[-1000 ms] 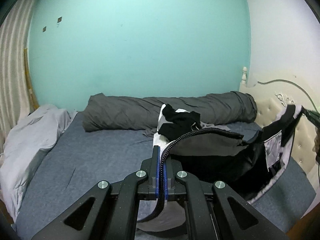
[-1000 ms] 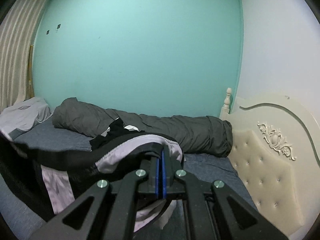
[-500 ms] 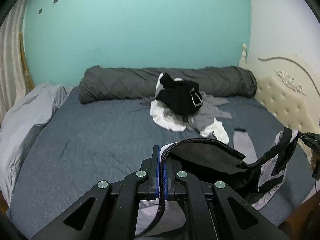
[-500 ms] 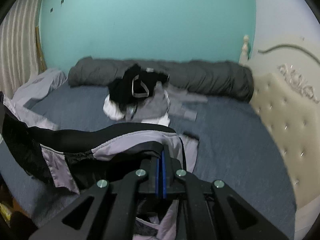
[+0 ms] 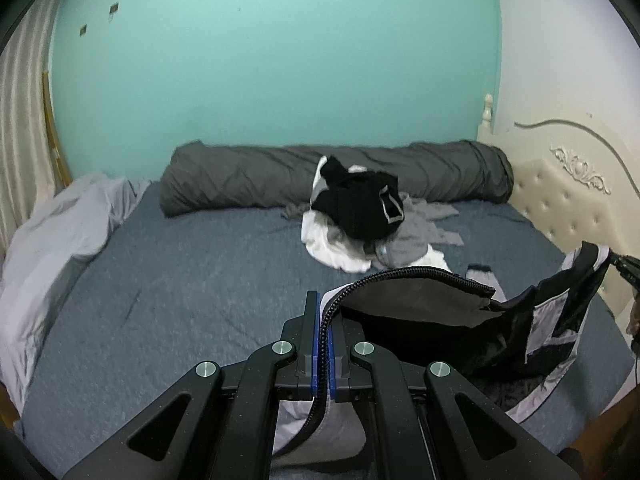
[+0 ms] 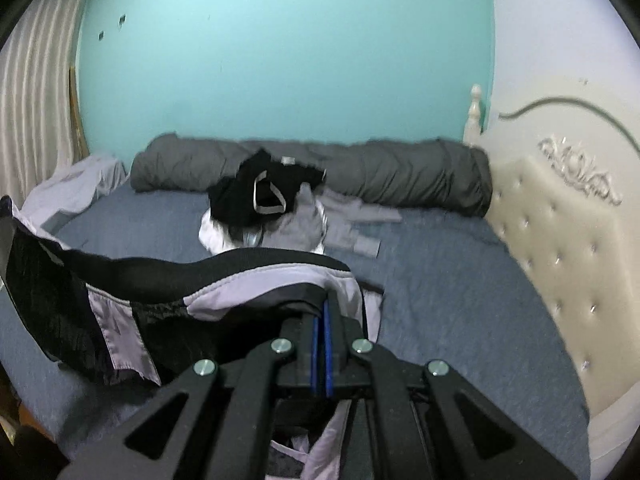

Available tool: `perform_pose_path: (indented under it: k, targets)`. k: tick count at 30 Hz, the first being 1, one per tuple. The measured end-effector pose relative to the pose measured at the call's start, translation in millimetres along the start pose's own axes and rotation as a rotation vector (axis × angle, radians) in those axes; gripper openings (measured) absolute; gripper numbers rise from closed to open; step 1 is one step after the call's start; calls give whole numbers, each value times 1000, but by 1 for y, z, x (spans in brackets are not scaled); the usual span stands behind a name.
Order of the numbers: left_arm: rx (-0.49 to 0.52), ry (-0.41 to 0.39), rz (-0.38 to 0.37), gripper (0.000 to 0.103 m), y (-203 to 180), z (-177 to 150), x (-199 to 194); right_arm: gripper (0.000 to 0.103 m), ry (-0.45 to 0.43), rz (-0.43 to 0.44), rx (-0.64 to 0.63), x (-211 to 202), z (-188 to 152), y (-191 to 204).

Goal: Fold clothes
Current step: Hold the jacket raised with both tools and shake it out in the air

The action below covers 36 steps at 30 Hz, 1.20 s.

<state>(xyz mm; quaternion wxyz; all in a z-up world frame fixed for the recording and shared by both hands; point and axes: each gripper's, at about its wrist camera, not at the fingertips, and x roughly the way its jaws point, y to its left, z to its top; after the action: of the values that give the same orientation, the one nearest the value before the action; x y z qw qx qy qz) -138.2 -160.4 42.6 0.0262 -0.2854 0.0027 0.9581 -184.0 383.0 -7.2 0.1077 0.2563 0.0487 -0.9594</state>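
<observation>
Showing only leftward: jacket (image 5: 460, 320) zipper clamped in left tongs (image 5: 323, 320).

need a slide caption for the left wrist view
Left claw shut on the zipper edge of a black-and-lilac jacket stretched over the blue bed.

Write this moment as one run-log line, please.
stage: spreading jacket over bed | left gripper: shut on jacket zipper edge | right gripper: shut on jacket | clothes pile: untouched
</observation>
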Motion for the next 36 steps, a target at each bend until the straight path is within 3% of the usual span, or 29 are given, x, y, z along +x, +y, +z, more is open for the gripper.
perform_pose_path:
  k: [15,22,30,36]
  targets:
    - [0,-215,62,2,6,98,-125,2,-254,-37,-53,-120,133,9]
    - [13,-264,68,2,1,114,-173,2,-300,-32,-72,-166,153,13]
    - [56,-296,72,2,-9,109,-224,2,-298,-20,-99,-209,156,22]
    - [53,-255,61,2,-11,101,-207,2,-261,-14,-102,-199,151,25]
